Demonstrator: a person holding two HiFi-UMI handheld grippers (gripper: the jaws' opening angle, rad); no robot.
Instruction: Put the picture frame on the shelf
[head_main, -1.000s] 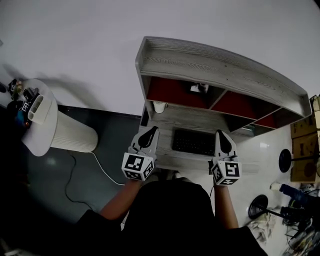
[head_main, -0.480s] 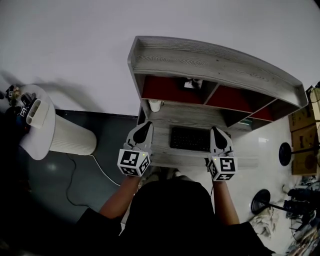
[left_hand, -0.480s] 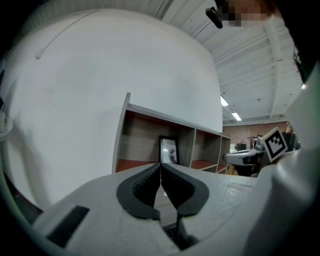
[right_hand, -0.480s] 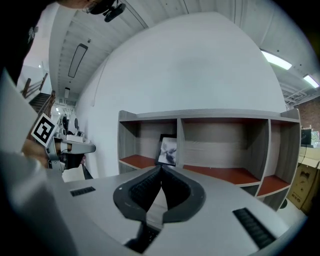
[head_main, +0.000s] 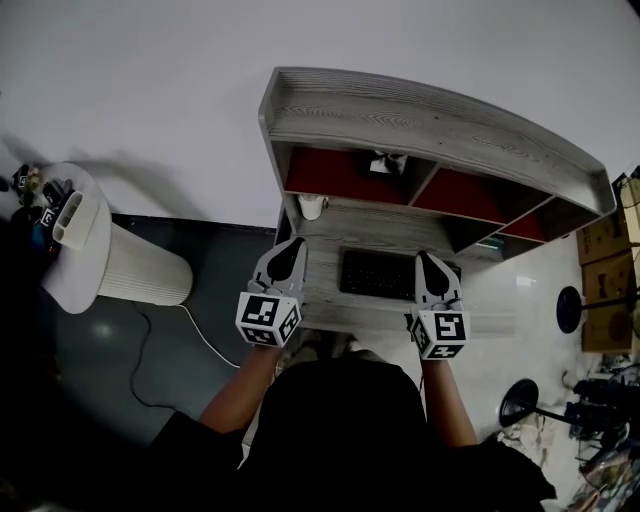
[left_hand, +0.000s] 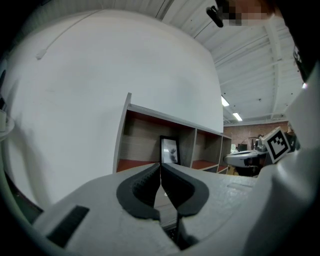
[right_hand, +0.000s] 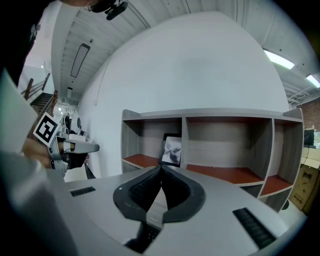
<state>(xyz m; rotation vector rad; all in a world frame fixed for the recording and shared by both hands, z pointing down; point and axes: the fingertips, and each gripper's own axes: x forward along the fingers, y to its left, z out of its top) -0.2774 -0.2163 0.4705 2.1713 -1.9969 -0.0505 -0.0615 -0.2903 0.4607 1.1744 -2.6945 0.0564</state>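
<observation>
Grey wood grain covers the biggest thing we see, the shelf (head_main: 430, 125) against the far white wall, with red-floored compartments under its top board. Its desk (head_main: 330, 318) reaches toward us. To the left, on the dark floor, stands a white ribbed cylinder (head_main: 140, 270). A black keyboard (head_main: 378, 275) lies on the desk between our two tools. We hold the left gripper (left_hand: 160, 169) over the desk's near left part, its jaws pressed together on nothing. The right gripper (right_hand: 161, 170), right of the keyboard, is likewise closed and empty. The picture frame (right_hand: 172, 150) stands in the shelf's left compartment, just beside the divider. A white cup (head_main: 312, 207) sits at the desk's far left.
</observation>
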